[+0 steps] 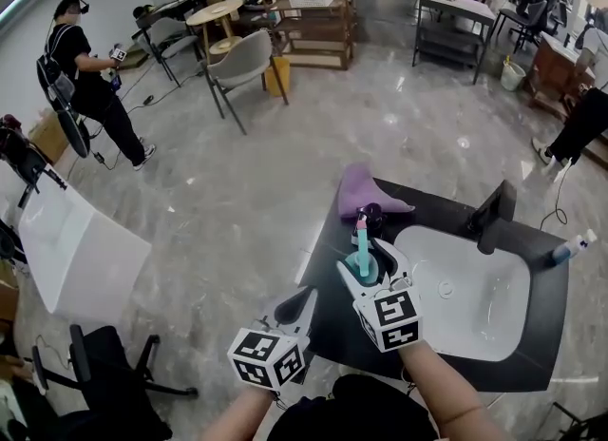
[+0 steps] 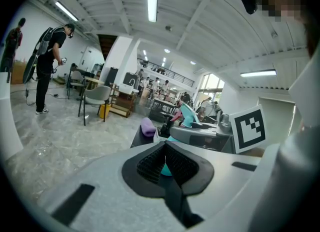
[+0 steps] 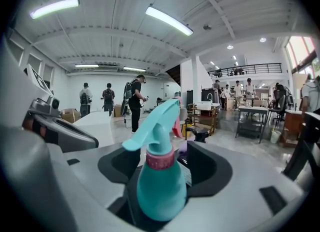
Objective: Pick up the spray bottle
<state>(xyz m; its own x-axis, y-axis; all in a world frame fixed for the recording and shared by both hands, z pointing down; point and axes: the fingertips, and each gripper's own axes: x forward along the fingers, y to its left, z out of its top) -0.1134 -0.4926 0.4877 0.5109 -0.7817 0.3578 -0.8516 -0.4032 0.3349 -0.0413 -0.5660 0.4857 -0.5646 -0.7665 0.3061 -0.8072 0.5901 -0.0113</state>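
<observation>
Left gripper (image 1: 302, 301) hangs over the counter's (image 1: 334, 330) near-left corner, tongs together and holding nothing. Its own view shows only a sliver of teal beyond the closed pads. Just beyond it, my right gripper (image 1: 369, 273) has its tongs spread wide, with the spray bottle (image 1: 362, 244) standing between them; I see gaps beside the neck and no pad pressing. The bottle stands upright with its long axis vertical, on the strip between the counter's left edge and the sink (image 1: 494, 306). Only the right gripper view shows its pink collar and its spout, which points to that view's left. Only the head view shows its footing. A purple cloth (image 1: 366, 192) lies at the far-left corner and the faucet (image 1: 494, 211) stands on the far edge. Bare floor lies off the left edge, with a chair (image 1: 242, 64) well beyond.
</observation>
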